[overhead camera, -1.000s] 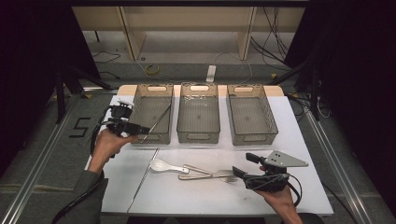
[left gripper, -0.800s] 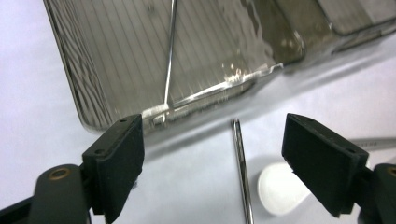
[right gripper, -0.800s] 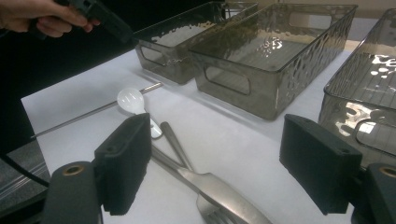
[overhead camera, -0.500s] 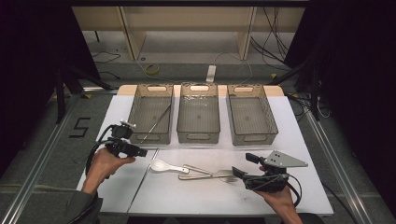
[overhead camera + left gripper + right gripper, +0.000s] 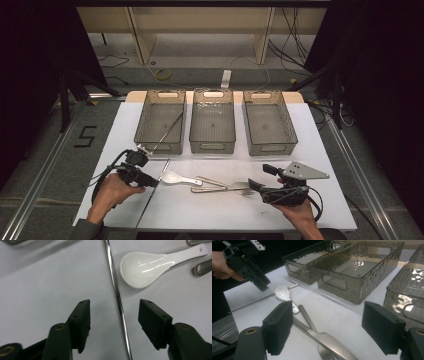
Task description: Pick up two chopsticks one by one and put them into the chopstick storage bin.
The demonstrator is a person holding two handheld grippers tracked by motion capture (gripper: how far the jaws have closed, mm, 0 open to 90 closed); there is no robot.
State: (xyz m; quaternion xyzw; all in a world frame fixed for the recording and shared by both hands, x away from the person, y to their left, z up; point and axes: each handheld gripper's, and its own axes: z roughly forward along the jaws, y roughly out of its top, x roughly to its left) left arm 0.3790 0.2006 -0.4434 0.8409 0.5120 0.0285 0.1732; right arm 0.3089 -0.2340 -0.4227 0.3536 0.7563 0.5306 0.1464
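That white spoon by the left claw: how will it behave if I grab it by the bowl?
The spoon looks glazed and glossy, likely ceramic, so it may slip between the flat pads. Its rounded bowl would probably rock or pivot when pushed. It is probably stiff but chippable. The flatter handle might grip better than the bowl.

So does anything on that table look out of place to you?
One thing: a thin metal stick leans tilted in the left bin, one end poking over its front rim. The other bins look bare; the cutlery lies loose but tidy.
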